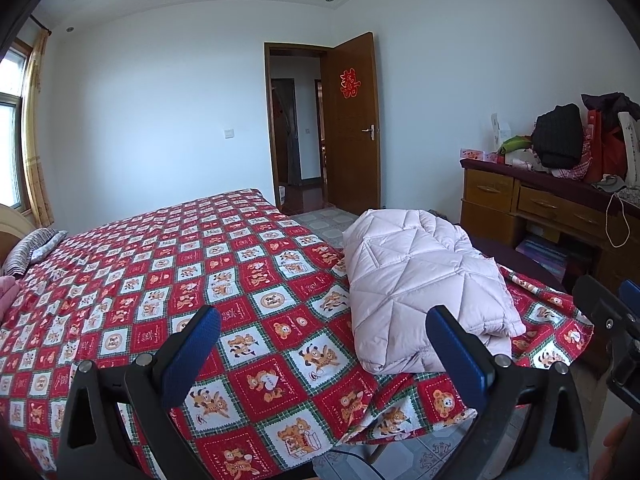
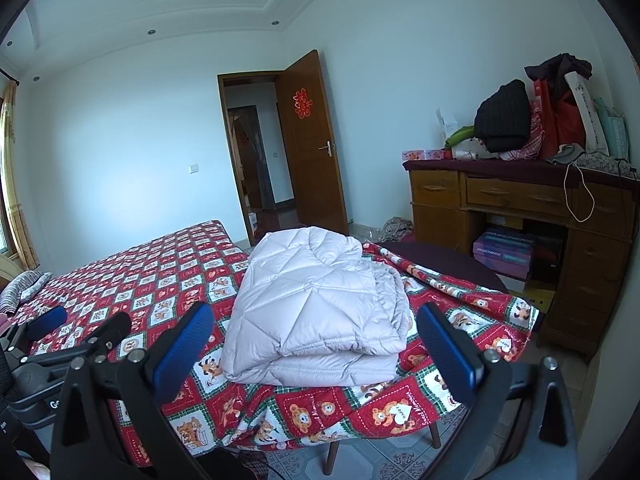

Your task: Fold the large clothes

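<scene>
The left gripper (image 1: 324,344) hangs with its blue-padded fingers spread wide, holding nothing, above the red bear-print bedspread (image 1: 168,280). The right gripper (image 2: 316,340) is likewise spread apart and empty, its fingers framing the folded pale pink quilted coat (image 2: 320,308) without touching it. The coat lies in a neat layered bundle at the near corner of the bed, on the bedspread, where the cloth drapes over a dark round stool (image 2: 448,264) beside the bed.

Only the right wrist view shows the stool's legs and the purple shoe boxes (image 2: 504,252) stacked in the open knee space of the wooden worktop (image 2: 520,196). Only the left wrist view shows the window (image 1: 10,120) clearly.

On the worktop sit heaped dark clothes, red bags and small boxes. Behind the bed stand white walls and an open brown door (image 1: 352,120) with a red paper emblem.
</scene>
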Motion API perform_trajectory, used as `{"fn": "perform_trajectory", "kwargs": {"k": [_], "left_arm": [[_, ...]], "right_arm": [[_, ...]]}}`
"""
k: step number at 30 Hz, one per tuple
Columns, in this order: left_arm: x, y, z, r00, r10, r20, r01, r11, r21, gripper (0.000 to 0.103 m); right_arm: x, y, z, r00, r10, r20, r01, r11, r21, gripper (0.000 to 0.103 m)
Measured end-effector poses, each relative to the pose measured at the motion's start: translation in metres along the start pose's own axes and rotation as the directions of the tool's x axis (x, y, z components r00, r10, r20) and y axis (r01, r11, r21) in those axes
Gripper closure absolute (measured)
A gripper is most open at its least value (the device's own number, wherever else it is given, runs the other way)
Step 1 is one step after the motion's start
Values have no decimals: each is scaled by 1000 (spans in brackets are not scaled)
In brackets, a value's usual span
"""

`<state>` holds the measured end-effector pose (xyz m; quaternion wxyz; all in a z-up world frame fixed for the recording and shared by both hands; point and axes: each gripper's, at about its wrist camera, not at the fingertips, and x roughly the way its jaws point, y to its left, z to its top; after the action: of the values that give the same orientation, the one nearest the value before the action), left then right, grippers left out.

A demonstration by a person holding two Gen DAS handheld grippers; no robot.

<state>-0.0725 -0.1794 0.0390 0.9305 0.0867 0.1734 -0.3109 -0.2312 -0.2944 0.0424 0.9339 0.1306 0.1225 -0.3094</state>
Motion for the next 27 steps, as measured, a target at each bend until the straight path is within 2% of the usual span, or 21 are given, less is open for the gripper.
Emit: {"fn": "perform_trajectory", "kwargs": {"k": [15,22,27], "left_arm": [[1,-3,1,1000,17,0,-17,1000,18,1],[-2,0,4,998,46,43,-47,999,17,1],[-1,5,5,999,-15,33,15,1000,-5,1]], "right_arm": [[-2,0,0,1000,-3,2,3,1000,3,0],[-3,0,0,1000,-4,-1,4,1000,4,0],[-4,1,-1,1000,-6,-3,6,1000,5,0]]}}
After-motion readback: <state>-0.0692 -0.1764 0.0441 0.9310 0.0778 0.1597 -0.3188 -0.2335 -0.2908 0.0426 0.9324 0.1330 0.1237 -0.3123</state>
